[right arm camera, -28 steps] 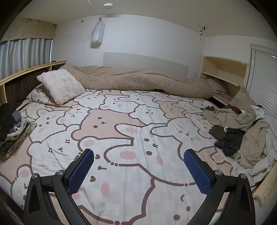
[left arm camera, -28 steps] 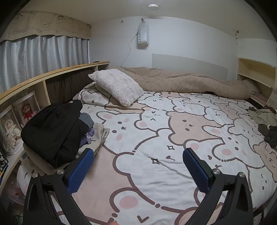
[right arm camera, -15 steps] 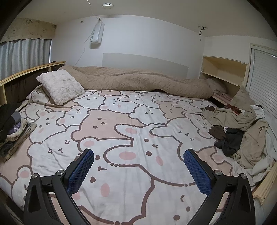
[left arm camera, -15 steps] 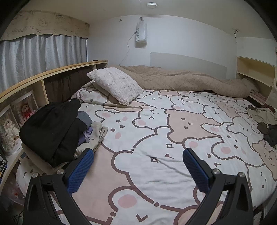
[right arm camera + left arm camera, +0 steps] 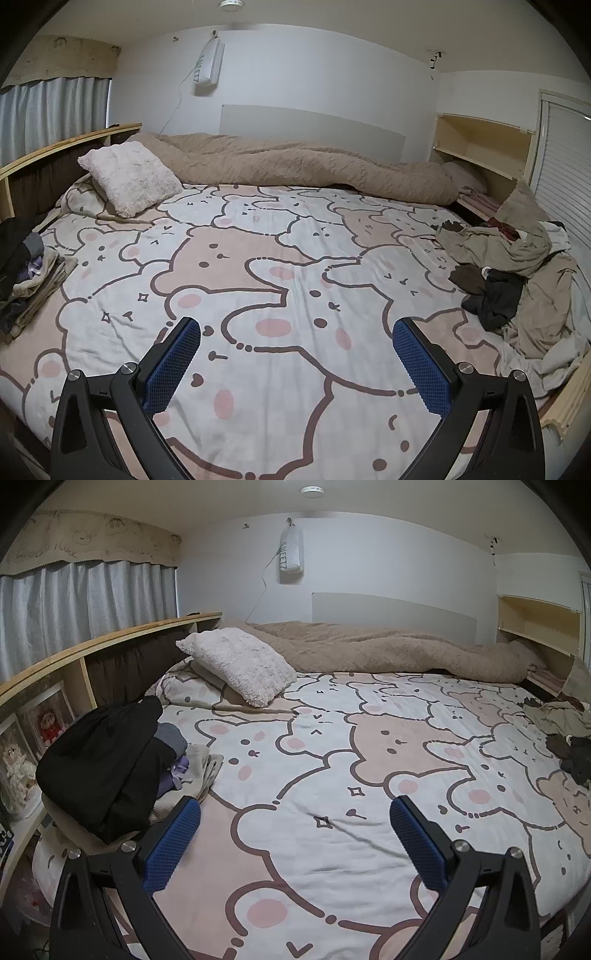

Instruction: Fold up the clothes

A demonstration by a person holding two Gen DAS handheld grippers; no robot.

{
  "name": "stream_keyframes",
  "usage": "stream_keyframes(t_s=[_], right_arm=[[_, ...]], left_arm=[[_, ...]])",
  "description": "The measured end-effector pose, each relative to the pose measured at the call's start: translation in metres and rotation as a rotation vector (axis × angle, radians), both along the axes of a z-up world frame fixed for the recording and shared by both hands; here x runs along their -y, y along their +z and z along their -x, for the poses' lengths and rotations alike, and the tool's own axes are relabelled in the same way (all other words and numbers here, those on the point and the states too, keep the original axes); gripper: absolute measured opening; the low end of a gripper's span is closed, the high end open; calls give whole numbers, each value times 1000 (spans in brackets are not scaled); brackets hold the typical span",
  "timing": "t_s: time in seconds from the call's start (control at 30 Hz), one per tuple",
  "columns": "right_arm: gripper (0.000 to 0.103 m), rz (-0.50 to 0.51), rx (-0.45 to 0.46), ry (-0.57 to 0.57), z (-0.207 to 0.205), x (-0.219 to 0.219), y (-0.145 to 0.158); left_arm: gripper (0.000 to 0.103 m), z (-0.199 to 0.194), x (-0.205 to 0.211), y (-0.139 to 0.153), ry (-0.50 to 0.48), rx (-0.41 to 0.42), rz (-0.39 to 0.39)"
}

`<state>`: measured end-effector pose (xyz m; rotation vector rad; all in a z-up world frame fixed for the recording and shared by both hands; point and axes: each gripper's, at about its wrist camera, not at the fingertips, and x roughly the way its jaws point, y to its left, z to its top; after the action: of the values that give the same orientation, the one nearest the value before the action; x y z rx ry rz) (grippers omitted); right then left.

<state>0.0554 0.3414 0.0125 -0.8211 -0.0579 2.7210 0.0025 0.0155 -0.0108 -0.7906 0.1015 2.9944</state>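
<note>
Jaws spread on both grippers, left gripper (image 5: 295, 834) and right gripper (image 5: 295, 354).

One fluffy pillow (image 5: 131, 177), one tan duvet (image 5: 303, 166), two clothes piles (image 5: 517, 280), two framed pictures (image 5: 46, 720)

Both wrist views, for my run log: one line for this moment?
left gripper: open, empty | right gripper: open, empty | unfolded pile: untouched | stack: bed's left

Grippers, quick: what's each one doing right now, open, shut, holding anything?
Left gripper: open, holding nothing, above the bed sheet.
Right gripper: open, holding nothing, above the sheet.
</note>
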Motion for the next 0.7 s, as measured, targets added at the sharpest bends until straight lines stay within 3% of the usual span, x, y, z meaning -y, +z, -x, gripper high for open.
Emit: stream_keyframes(t_s=[0.7], right_arm=[[103, 12, 49, -16, 33, -25, -20]], left_arm=[[103, 27, -8, -14, 4, 50, -70]])
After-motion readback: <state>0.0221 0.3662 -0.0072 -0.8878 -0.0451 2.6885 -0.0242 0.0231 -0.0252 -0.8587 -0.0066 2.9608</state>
